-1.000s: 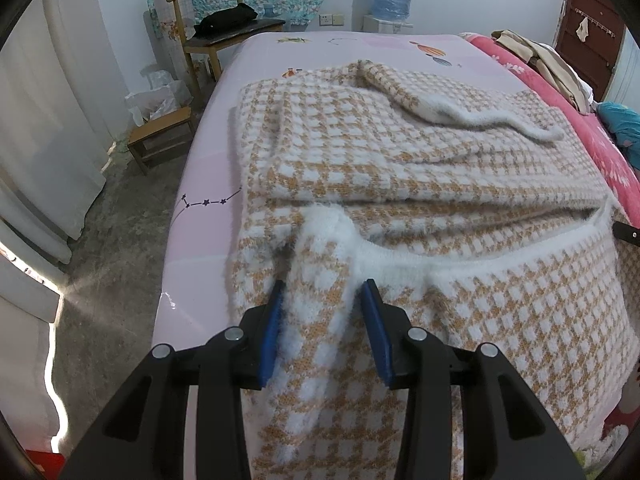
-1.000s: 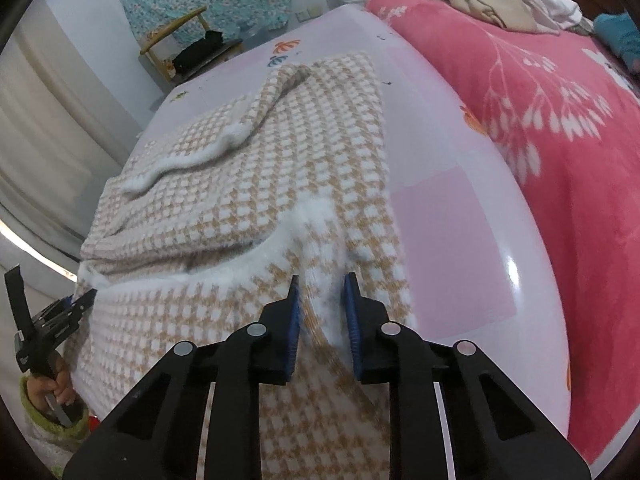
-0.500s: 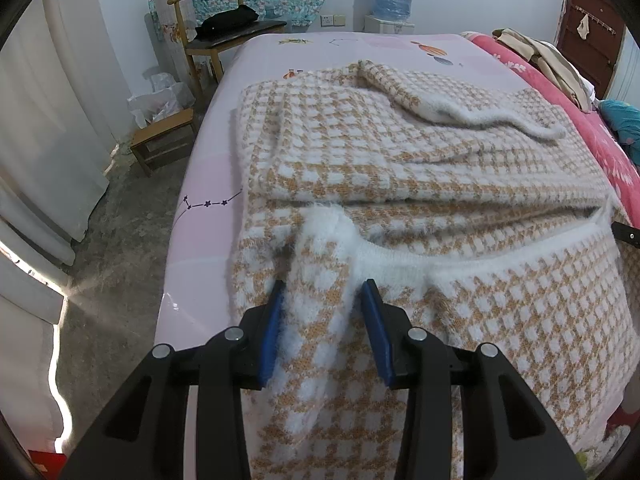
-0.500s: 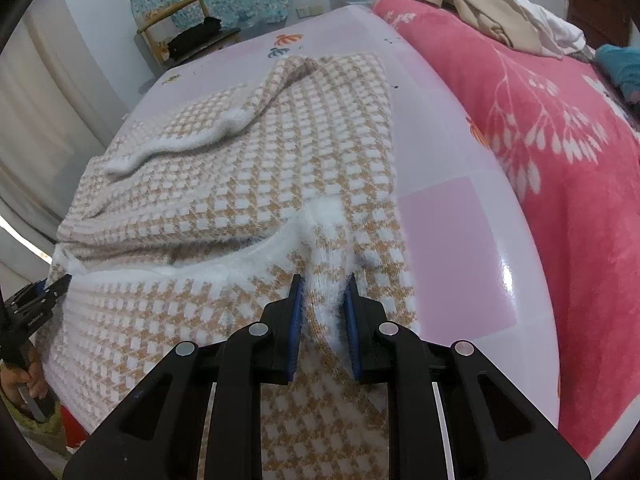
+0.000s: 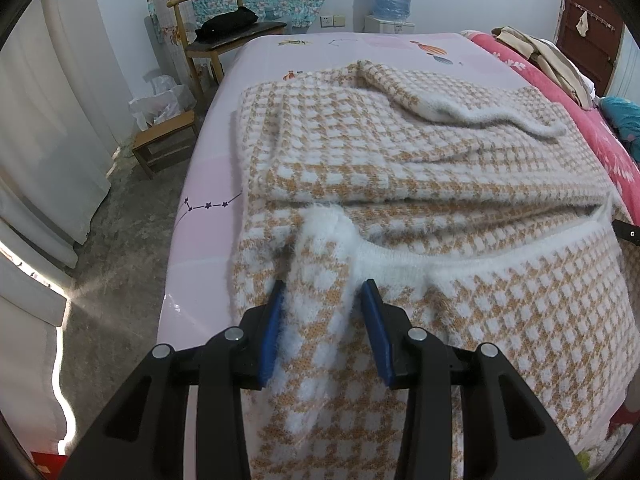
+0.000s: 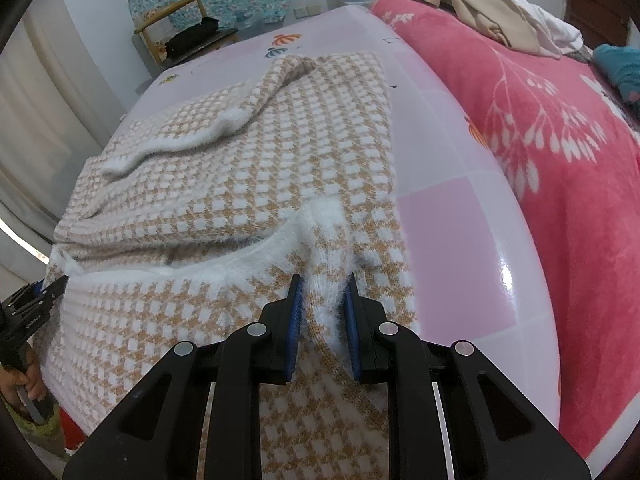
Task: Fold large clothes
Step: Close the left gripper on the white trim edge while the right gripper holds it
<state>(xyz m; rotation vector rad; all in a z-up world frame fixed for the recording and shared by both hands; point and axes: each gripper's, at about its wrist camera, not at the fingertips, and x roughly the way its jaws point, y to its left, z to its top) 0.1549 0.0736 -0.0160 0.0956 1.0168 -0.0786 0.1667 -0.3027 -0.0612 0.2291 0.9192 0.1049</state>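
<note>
You are pinching the fuzzy tan-and-white checked knit sweater (image 5: 420, 168) in both the left gripper (image 5: 322, 292) and right gripper (image 6: 322, 284), jaws narrowed on bunched corners, ready for folding it over.

The near end of the checked sweater (image 5: 420, 184) runs off the bottom edge in both wrist views, so its hem cannot be seen. The fold pinched in the left gripper (image 5: 322, 300) hides the layer beneath. At the left edge of the right view, the hand (image 6: 24, 384) is cut off
</note>
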